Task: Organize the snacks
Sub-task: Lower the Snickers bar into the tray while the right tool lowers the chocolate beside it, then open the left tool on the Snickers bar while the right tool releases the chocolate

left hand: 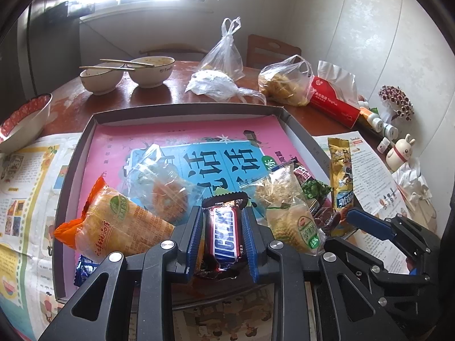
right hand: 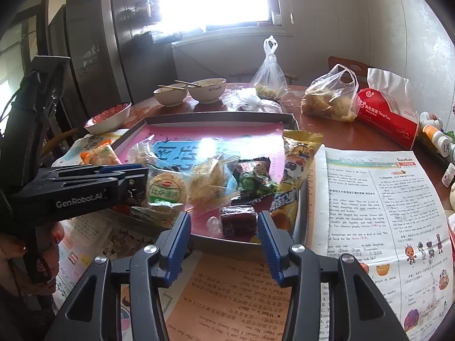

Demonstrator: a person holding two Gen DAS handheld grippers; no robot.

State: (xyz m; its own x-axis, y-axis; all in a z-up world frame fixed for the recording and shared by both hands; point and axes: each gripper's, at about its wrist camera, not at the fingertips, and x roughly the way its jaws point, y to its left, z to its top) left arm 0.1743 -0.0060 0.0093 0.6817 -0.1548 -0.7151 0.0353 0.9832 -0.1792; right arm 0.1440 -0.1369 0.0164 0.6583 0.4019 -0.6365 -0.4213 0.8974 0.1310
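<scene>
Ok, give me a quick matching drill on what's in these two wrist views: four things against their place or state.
Things:
1. Snickers bar
2. dark red snack
3. chopsticks
4. tissue pack

Places or states:
a. lying across two bowls
b. clamped in the left claw
c. between the open right claw pads
d. red, near the wall

Pairs: 1-b, 2-c, 3-a, 4-d

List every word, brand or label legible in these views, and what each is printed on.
"SNICKERS", seen reversed: bar between the left gripper pads.
"GenRobot.AI": left gripper body.
"TongFuo", roughly: red tissue pack.
"Student English", barely: newspaper masthead.
Chinese print on tray liner and other wrappers: not transcribed; small print blurred.
</scene>
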